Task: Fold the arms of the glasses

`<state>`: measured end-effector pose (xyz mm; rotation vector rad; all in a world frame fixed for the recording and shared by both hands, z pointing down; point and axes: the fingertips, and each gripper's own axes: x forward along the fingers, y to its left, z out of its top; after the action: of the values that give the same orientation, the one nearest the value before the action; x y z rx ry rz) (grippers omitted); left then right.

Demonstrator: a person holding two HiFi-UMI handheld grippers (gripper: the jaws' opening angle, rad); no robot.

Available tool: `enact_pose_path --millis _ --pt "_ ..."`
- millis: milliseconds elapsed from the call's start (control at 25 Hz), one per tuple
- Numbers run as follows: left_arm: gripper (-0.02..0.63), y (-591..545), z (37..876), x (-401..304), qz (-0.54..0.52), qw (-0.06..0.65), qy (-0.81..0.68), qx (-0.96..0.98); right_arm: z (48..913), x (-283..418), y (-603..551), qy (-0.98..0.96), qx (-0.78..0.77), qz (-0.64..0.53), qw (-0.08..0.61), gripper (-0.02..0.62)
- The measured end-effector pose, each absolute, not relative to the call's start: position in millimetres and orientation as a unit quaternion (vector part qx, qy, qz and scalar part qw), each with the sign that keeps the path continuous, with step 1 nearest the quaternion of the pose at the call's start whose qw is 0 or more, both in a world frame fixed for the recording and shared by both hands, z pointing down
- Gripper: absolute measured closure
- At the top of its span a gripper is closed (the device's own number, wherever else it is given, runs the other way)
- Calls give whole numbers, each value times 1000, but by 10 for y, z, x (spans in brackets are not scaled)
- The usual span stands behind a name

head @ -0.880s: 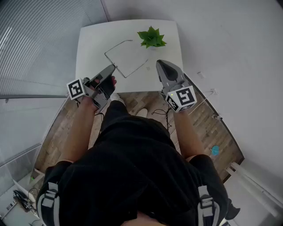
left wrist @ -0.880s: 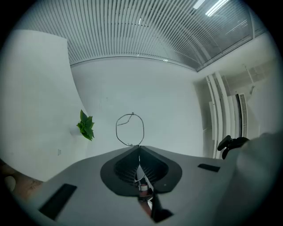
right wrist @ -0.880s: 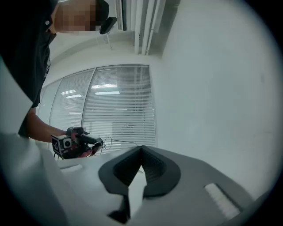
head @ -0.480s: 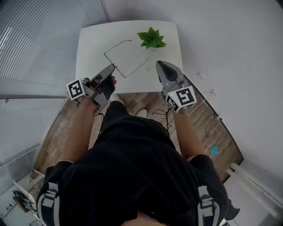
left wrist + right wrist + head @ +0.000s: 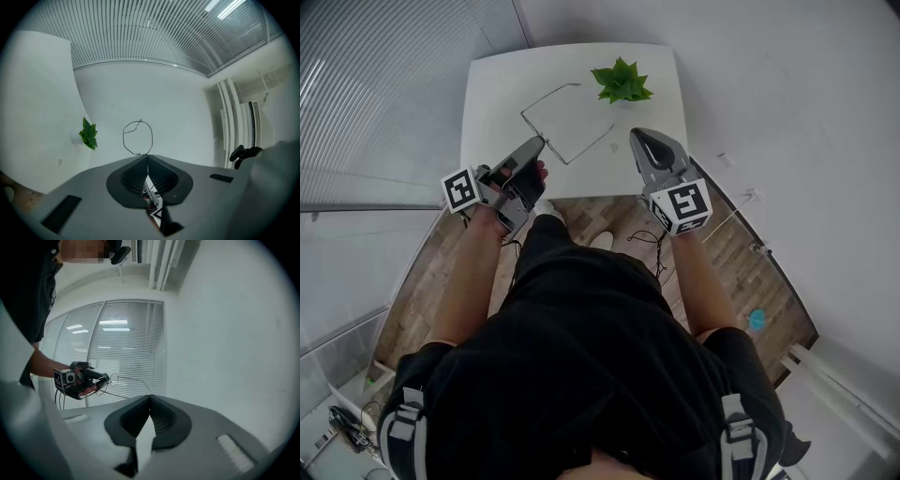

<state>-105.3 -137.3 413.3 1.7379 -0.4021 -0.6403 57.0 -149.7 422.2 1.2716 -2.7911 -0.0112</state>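
White table point(image 5: 487, 94) at 12 o'clock in the head view, near edge just past the knees; wood floor point(image 5: 431, 272) below it. Person in black fills the frame from 4 to 8 o'clock. Left gripper point(image 5: 540, 142) over the table's near edge at about 11 o'clock from frame centre, jaws pinched on the glasses point(image 5: 555, 150) at the front frame; in the left gripper view point(image 5: 146, 157) one wire lens ring point(image 5: 138, 137) stands just past the tips. Right gripper point(image 5: 636, 133) at 3 o'clock of the left, well apart from it, jaws pressed together on nothing point(image 5: 150, 397). Small green plant point(image 5: 622, 80) on the table at 1 o'clock of the glasses. Glasses are thin wire, both arms spread out over the tabletop toward 1 o'clock.
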Motion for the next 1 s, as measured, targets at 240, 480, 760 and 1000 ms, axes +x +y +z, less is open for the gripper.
enact_pose_path --millis 240,480,760,1000 --pt "595 -1384 4127 -1058 -276 585 -169 744 4296 545 -1528 -908 414 -16 58 583" --pt "595 -1394 4099 -1078 -278 587 -167 742 4345 498 -1552 -907 412 -27 81 581" --pt "595 -1373 4124 -1049 -279 588 -170 740 4380 426 -1548 -903 409 -60 115 549" --pt "595 -1374 4121 -1057 -283 589 -169 738 4450 381 -1560 -894 408 -97 156 525"
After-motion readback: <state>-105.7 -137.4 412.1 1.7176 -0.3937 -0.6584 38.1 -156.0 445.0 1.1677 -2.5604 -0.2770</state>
